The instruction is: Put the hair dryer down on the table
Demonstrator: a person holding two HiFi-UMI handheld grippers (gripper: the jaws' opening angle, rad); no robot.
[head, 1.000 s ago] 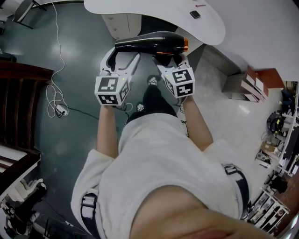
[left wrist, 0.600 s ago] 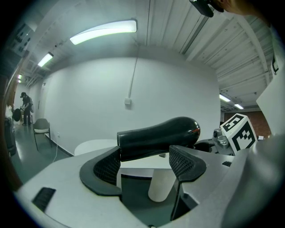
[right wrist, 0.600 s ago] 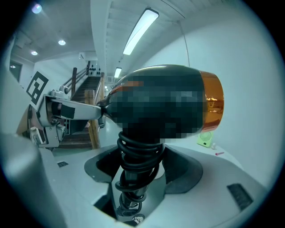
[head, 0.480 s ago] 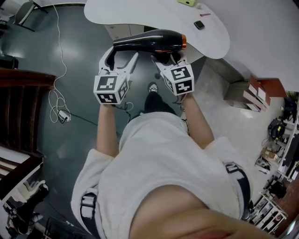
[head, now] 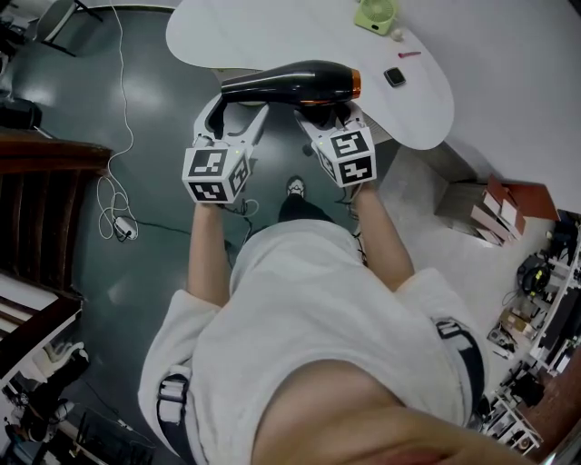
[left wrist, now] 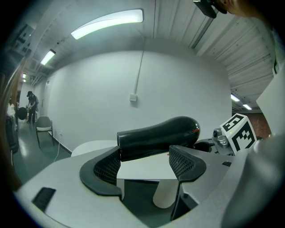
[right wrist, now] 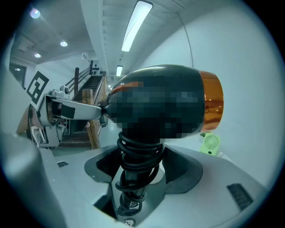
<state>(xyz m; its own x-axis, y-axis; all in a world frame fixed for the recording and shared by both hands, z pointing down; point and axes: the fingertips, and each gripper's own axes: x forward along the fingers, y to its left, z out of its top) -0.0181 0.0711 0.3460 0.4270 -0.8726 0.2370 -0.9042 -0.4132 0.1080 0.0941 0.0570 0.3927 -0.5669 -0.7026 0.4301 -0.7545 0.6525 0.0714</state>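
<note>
Fingers on right gripper (head: 322,116) are clamped on the hair dryer (head: 290,84) handle, with the cord wrapped round it. Left gripper (head: 234,111) fingers are spread wide with nothing between them. The barrel's narrow end sits just past their tips, possibly touching, hard to tell. Dryer is held level over the near edge of the white tabletop (head: 272,36), orange end right. Green fan (head: 375,14) and small dark device (head: 394,77) lie on the tabletop beyond.

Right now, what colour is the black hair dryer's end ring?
Orange ring, clearest in right gripper view.
</note>
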